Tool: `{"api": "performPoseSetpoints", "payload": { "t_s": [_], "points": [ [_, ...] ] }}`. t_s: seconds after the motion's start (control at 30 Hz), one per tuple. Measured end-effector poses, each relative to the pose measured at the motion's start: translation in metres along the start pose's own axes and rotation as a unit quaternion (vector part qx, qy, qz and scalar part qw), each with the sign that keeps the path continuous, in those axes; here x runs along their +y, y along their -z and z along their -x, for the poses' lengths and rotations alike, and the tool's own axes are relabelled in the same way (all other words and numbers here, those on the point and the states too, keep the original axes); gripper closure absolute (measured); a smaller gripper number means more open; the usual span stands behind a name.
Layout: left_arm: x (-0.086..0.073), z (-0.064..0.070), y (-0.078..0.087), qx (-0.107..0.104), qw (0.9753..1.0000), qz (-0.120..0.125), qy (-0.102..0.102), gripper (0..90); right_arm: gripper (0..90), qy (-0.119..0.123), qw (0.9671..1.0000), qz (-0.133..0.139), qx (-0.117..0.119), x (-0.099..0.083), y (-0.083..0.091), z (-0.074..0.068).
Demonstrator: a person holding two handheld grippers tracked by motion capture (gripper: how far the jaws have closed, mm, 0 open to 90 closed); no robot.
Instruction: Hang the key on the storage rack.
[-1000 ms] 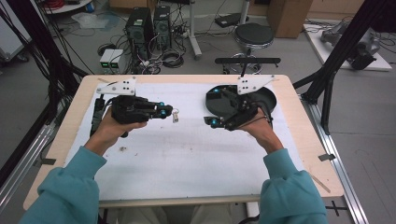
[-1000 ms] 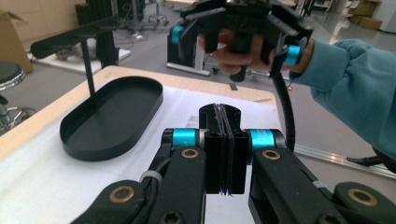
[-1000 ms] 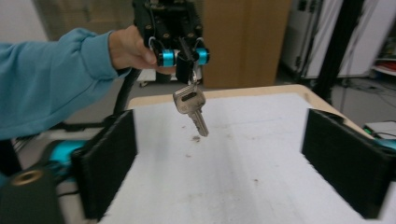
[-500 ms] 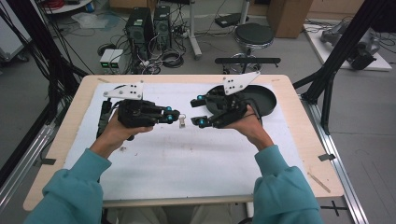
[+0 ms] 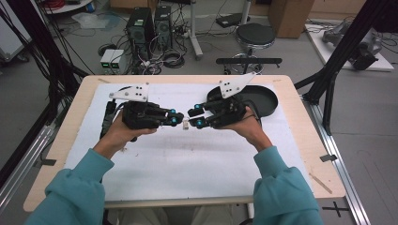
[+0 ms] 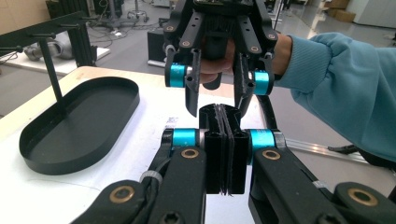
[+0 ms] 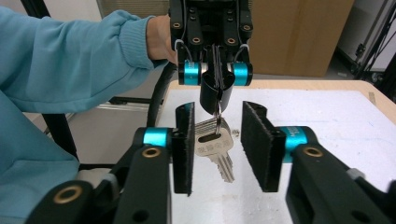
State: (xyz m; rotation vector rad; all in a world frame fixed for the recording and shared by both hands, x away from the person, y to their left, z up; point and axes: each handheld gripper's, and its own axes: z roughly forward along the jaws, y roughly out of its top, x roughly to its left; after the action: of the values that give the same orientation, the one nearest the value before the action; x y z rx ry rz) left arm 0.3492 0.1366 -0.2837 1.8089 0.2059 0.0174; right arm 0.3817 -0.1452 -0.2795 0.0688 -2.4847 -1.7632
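While left gripper (image 5: pixel 177 119) jaws stay clamped on a key ring, keys (image 7: pixel 214 143) dangle above the worktop (image 5: pixel 300 136) between the right gripper (image 7: pixel 217 144) jaws, which stand apart | ring top hidden inside left jaws | keys a pale blur in high view (image 5: pixel 186 124) | tray (image 6: pixel 70 126) behind, far end cut off

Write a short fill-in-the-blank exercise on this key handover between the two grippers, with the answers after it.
1. The left gripper is shut on the ring of a silver ____.
2. The right gripper has its jaws ____ on either side of the key.
3. The black oval tray on the table holds ____.
4. The person's sleeves are ____ in colour.

Answers: key; open; nothing; teal
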Motion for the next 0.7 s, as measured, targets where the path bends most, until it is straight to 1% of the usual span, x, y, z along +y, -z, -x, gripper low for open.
{"api": "performPoseSetpoints", "payload": {
  "t_s": [0.07,0.1,0.13,0.23,0.3,0.33,0.37,0.43,0.47,0.5,0.53,0.57,0.6,0.63,0.7],
  "points": [
    [0.0,-0.0005,0.0004,-0.003,1.0,-0.002,-0.004,88.4,69.8,0.004,1.0,0.001,0.004,0.0001,-0.0004,0.0004],
    [0.0,-0.0002,0.0004,-0.002,1.0,-0.003,-0.004,88.4,70.9,0.008,1.0,0.002,-0.001,0.0,-0.0005,0.0011],
    [-0.0002,-0.0003,0.0005,-0.002,1.0,-0.005,-0.005,88.4,71.5,0.0,1.0,-0.004,0.004,-0.0002,-0.0004,0.0],
    [-0.0003,-0.0002,0.0004,-0.002,1.0,-0.006,-0.004,88.4,73.5,0.0,1.0,-0.009,0.004,0.0,-0.0014,-0.0005],
    [-0.0002,-0.0002,0.0006,-0.001,1.0,-0.006,-0.005,88.4,74.3,0.006,0.9999,-0.008,0.001,0.0001,-0.0019,0.0001],
    [-0.0001,-0.0003,0.0008,-0.003,1.0,-0.006,-0.005,88.4,74.5,0.006,0.9999,-0.008,0.001,0.0,-0.0021,0.0002],
    [0.0,0.0,0.0008,0.0,1.0,-0.007,-0.007,88.4,75.2,0.002,0.9999,-0.013,0.001,0.0001,-0.0022,-0.0006],
    [-0.0001,-0.0001,0.0002,-0.005,1.0,-0.006,-0.005,88.4,75.9,0.001,0.9999,-0.016,0.001,0.0003,-0.0024,-0.0012],
    [0.0,0.0006,-0.0001,-0.001,1.0,-0.007,-0.006,88.4,76.3,0.004,0.9999,-0.012,0.002,0.0002,-0.0032,-0.0008],
    [0.0002,0.0004,-0.0001,-0.002,0.9999,-0.008,-0.007,88.4,77.6,0.002,0.9999,-0.015,0.0,0.0003,-0.0034,-0.0012],
    [0.0001,0.0005,-0.0004,-0.005,1.0,-0.006,-0.004,88.4,78.9,0.009,0.9999,-0.013,-0.001,0.0004,-0.0039,0.0],
    [0.0003,0.0007,-0.0004,-0.001,1.0,-0.006,-0.005,88.4,80.4,0.001,0.9998,-0.017,0.004,0.0002,-0.0036,-0.0011],
    [0.0004,0.0003,-0.0005,-0.005,1.0,-0.006,-0.005,88.4,81.3,-0.001,0.9998,-0.018,0.004,0.0002,-0.0039,-0.0014],
    [0.0005,0.0006,-0.0008,-0.005,1.0,-0.007,-0.004,88.4,82.8,0.004,0.9999,-0.016,0.001,0.0003,-0.0045,-0.0008],
    [0.0005,0.0008,-0.0014,-0.005,0.9999,-0.007,-0.006,88.4,86.8,0.003,0.9998,-0.021,0.001,0.0007,-0.0042,-0.0018]
  ]
}}
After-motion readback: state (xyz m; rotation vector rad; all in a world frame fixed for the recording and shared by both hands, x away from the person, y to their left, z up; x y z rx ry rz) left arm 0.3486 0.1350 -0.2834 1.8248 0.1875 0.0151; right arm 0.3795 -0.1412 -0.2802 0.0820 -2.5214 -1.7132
